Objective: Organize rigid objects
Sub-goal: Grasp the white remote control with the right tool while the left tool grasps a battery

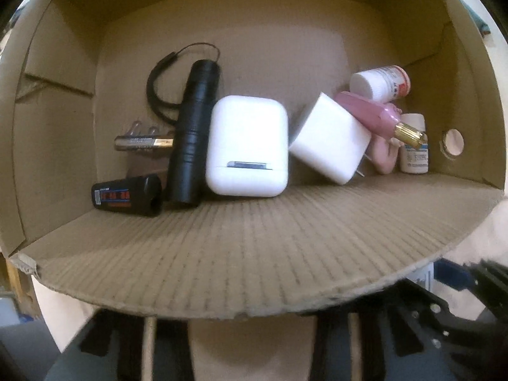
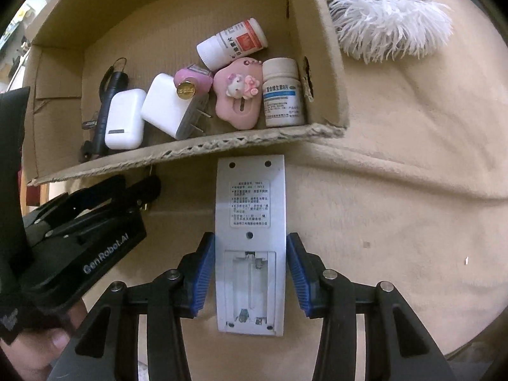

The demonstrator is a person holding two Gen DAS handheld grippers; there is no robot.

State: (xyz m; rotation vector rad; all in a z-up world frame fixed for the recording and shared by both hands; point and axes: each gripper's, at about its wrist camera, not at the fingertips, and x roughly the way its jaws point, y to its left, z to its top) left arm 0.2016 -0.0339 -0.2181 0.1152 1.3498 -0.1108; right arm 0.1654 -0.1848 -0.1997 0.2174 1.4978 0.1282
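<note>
While the left wrist camera looks down into the cardboard box (image 1: 254, 254), you get a row of stuff along its near wall: a black flashlight (image 1: 193, 133) with a wrist strap, a white earbud case (image 1: 247, 146) touching it, a white plug adapter (image 1: 330, 139) tilted on its corner, a pink bottle with a gold cap (image 1: 381, 117) leaning over that, and two white pill bottles (image 1: 381, 82) in the right corner. A small black gadget (image 1: 127, 195) and a nail clipper (image 1: 143, 141) sit on the flashlight's left. The left gripper's own fingers are hidden under the box edge here, blurry and dark.

Over on the right wrist camera, the left gripper (image 2: 149, 193) shows at the left, just below the box edge, jaws pinched together with something small and brassy at the tips, can't tell what. A person's hand (image 2: 47, 346) holds it. The right gripper (image 2: 250, 276) has a white remote (image 2: 250, 222) between its blue pads (image 2: 201, 276), lying face down on the beige blanket (image 2: 397, 206) with the battery bay open. One pad touches its edge, the other looks a hair off, so I can't tell if it's truly gripped. The remote lies just outside the box. A pink cartoon charm (image 2: 236, 95) lies inside by the bottles.
</note>
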